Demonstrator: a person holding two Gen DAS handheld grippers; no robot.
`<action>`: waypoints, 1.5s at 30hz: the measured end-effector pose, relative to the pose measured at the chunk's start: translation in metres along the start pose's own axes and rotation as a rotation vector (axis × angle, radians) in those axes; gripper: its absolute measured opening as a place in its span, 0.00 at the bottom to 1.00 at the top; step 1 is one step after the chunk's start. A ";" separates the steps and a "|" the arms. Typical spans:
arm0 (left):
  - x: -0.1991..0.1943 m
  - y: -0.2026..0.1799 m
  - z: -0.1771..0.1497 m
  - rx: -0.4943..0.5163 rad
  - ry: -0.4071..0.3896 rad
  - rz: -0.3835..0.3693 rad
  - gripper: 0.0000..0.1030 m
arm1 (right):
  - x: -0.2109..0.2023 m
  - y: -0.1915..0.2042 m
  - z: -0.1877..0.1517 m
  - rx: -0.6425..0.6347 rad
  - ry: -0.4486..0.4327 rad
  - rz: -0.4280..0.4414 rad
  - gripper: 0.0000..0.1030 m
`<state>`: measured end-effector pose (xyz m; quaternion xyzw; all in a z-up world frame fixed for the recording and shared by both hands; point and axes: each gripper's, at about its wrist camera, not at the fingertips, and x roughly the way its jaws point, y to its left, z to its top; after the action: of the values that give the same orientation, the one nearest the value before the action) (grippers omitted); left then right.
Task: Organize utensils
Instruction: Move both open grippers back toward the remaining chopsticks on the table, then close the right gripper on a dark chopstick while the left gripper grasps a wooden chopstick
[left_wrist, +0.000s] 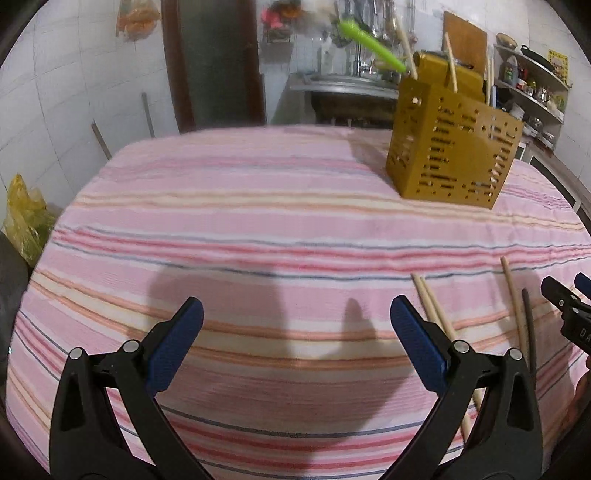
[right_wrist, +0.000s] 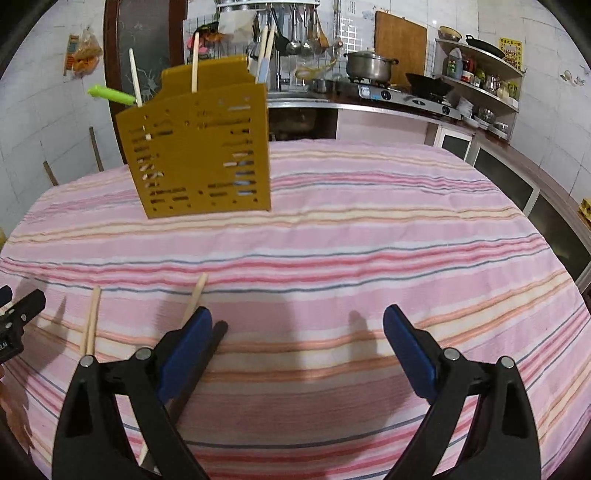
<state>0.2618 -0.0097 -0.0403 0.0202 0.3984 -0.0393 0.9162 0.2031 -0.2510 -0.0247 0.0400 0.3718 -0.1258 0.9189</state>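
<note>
A mustard-yellow perforated utensil holder stands upright on the striped tablecloth, with wooden chopsticks and a green-handled utensil sticking out of it. Loose on the cloth lie a pair of wooden chopsticks, a single wooden chopstick and a dark chopstick. My left gripper is open above bare cloth, left of the pair. My right gripper is open, its left finger just over the dark chopstick.
The table's pink striped cloth spreads wide around the holder. Behind it run a sink counter, a stove with a pot and corner shelves. A yellow bag sits off the left edge.
</note>
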 end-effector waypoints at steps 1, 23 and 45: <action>0.003 0.001 -0.001 -0.005 0.014 -0.006 0.95 | 0.002 0.002 -0.001 -0.009 0.008 -0.002 0.89; 0.000 0.003 -0.005 0.021 0.034 -0.004 0.95 | 0.008 0.031 -0.004 -0.031 0.133 0.061 0.42; -0.002 -0.017 -0.002 -0.029 0.088 -0.064 0.95 | 0.010 -0.003 0.001 0.006 0.157 0.115 0.09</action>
<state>0.2576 -0.0261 -0.0408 -0.0042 0.4392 -0.0621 0.8962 0.2103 -0.2561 -0.0311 0.0738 0.4396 -0.0703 0.8924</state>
